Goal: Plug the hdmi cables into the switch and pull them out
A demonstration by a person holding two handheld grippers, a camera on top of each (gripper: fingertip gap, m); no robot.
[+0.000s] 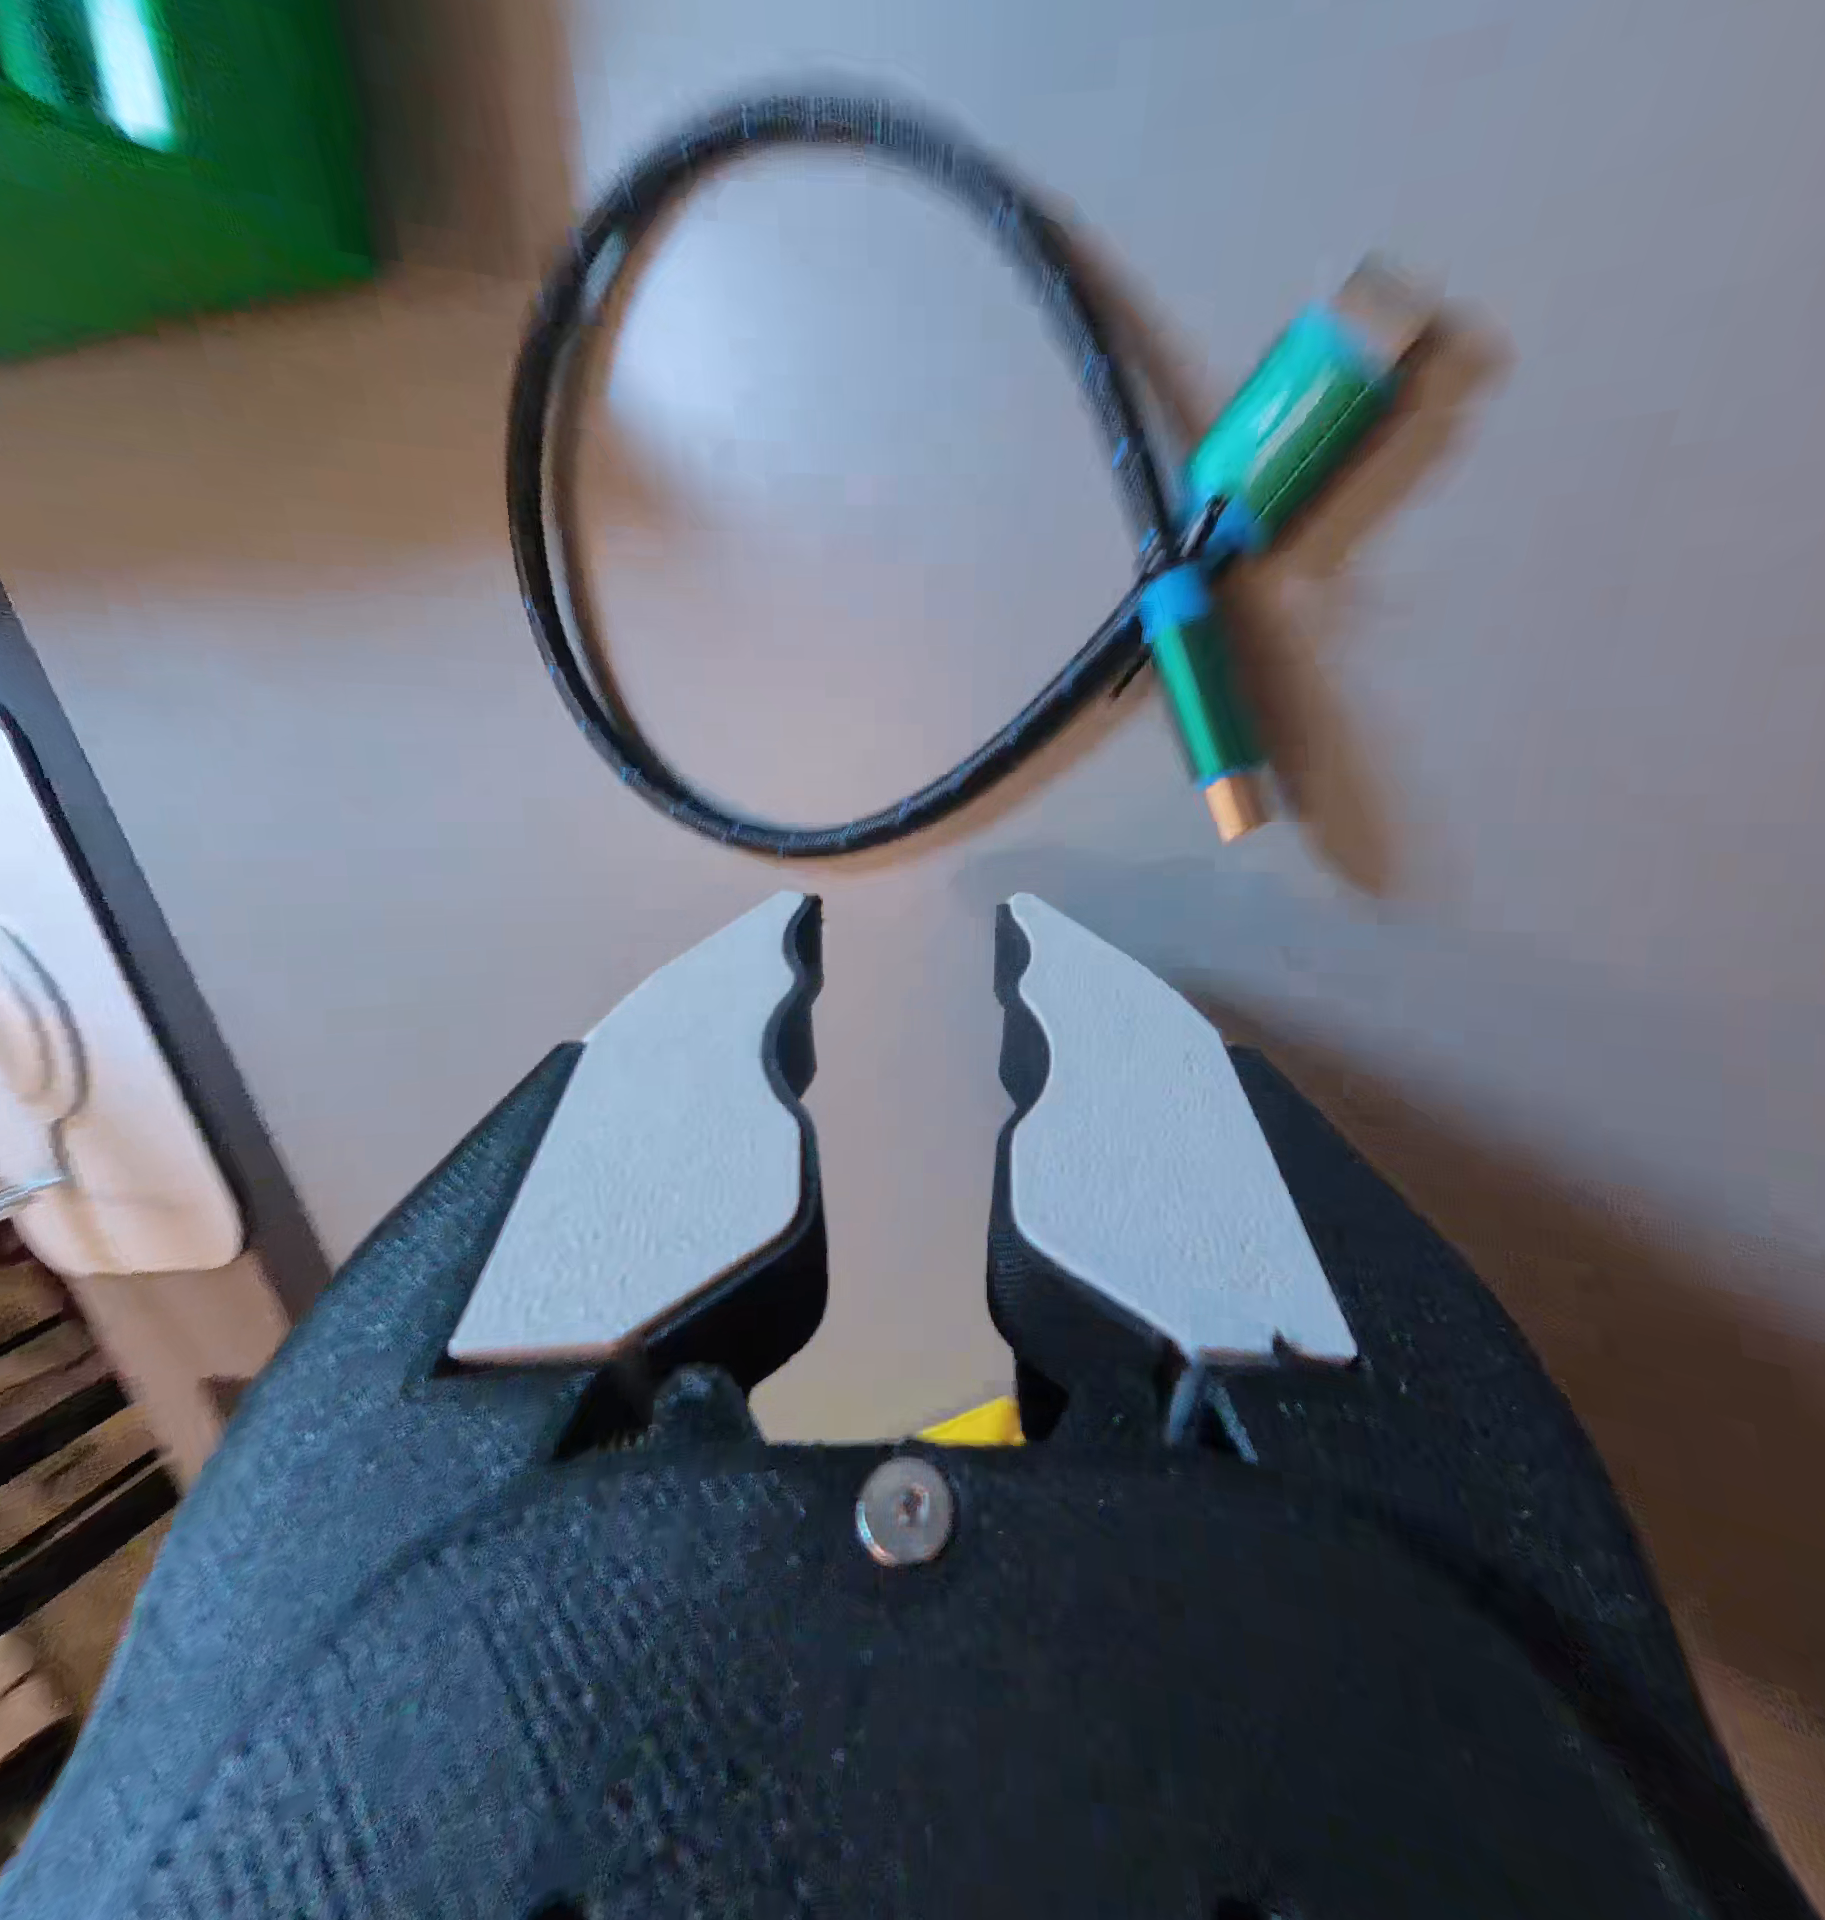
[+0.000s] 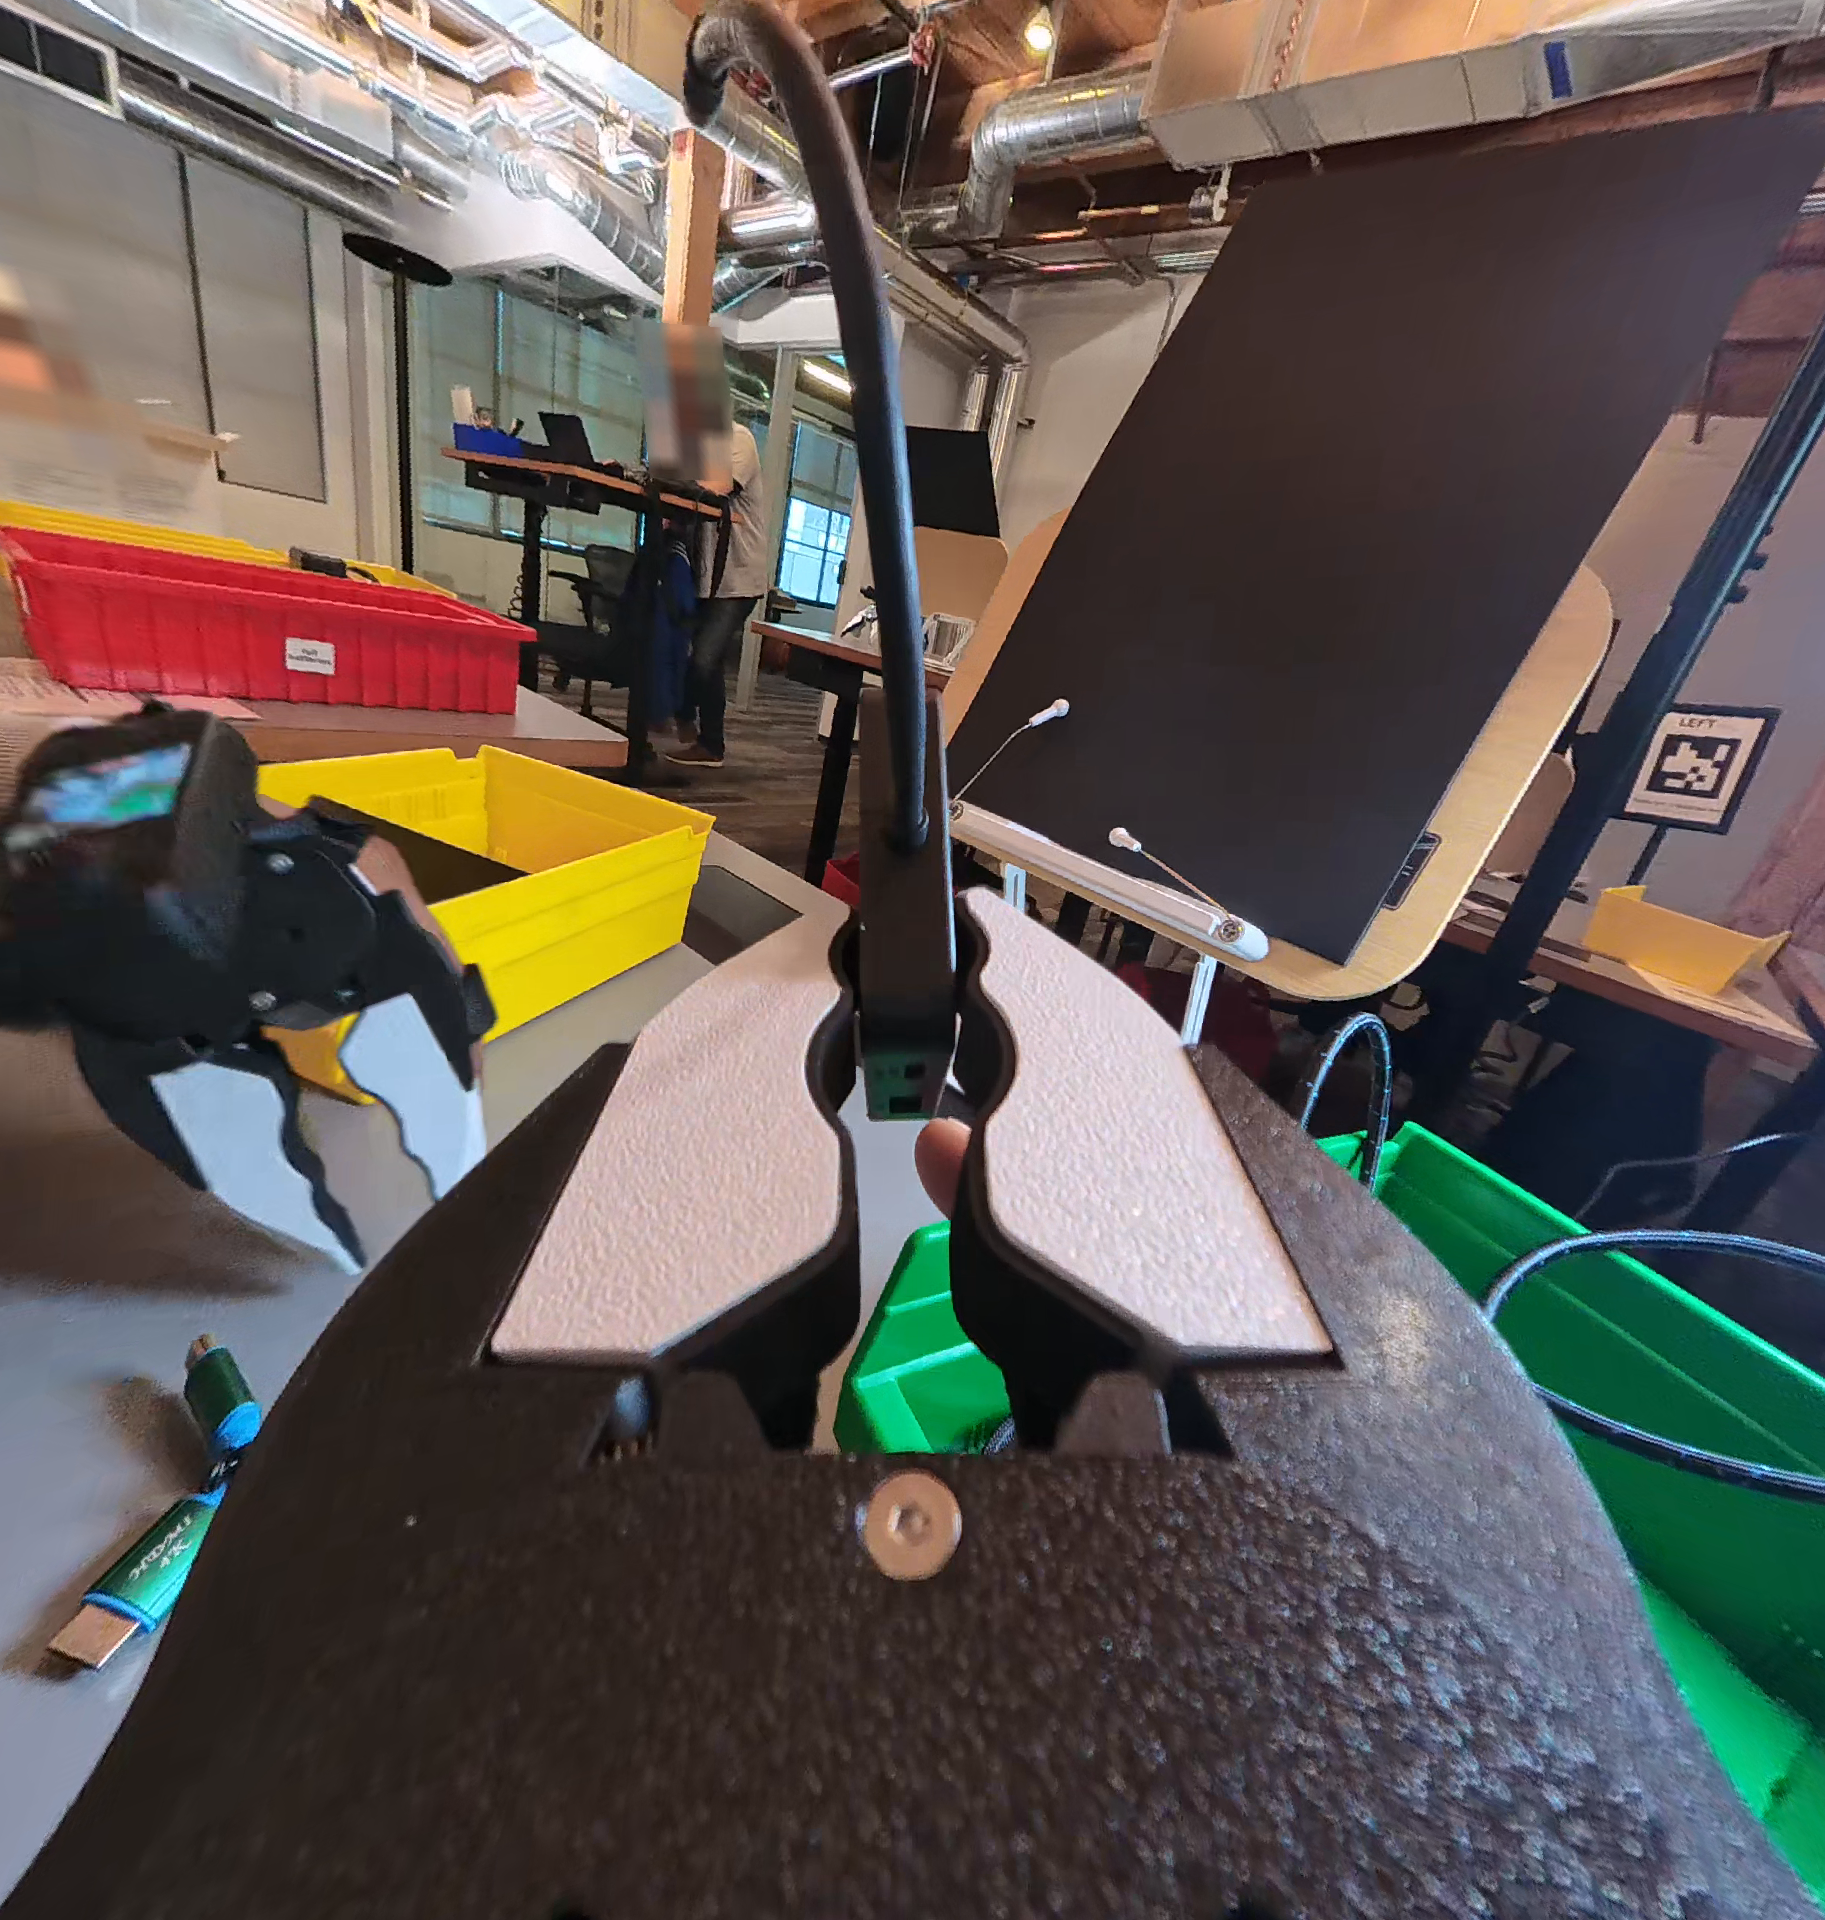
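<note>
**Right gripper clamps the black switch; braided HDMI cable lies coiled on the table**

Left wrist view, left to right: a green bin [image 1: 149,177] is cut off at 11 o'clock. Ahead at 12 o'clock, on the smooth grey table [image 1: 1510,156], lies the HDMI cable [image 1: 575,416], a black braided cord with blue flecks coiled in a loop and tied where it crosses. Its 2 plugs [image 1: 1292,426] sit at 1 o'clock, with green metallic shells, blue collars and coppery tips, smeared by motion blur. The left gripper [image 1: 908,914] hangs just short of the loop, its grey pebbled pads parted with a clear gap and nothing between them.

Right wrist view, left to right: the left gripper [image 2: 368,1174] shows at 9 o'clock, blurred, wavy-edged fingers spread. The plugs [image 2: 160,1558] lie at 8 o'clock, partly hidden by the gripper body. At centre the right gripper [image 2: 903,925] is closed around the switch [image 2: 903,935], a slim black box held upright with a green end face downward; its smooth black lead [image 2: 866,364] arcs up and is cut off at 12 o'clock. A green bin [image 2: 1666,1403] at 4 o'clock holds more cable, mostly hidden.
</note>
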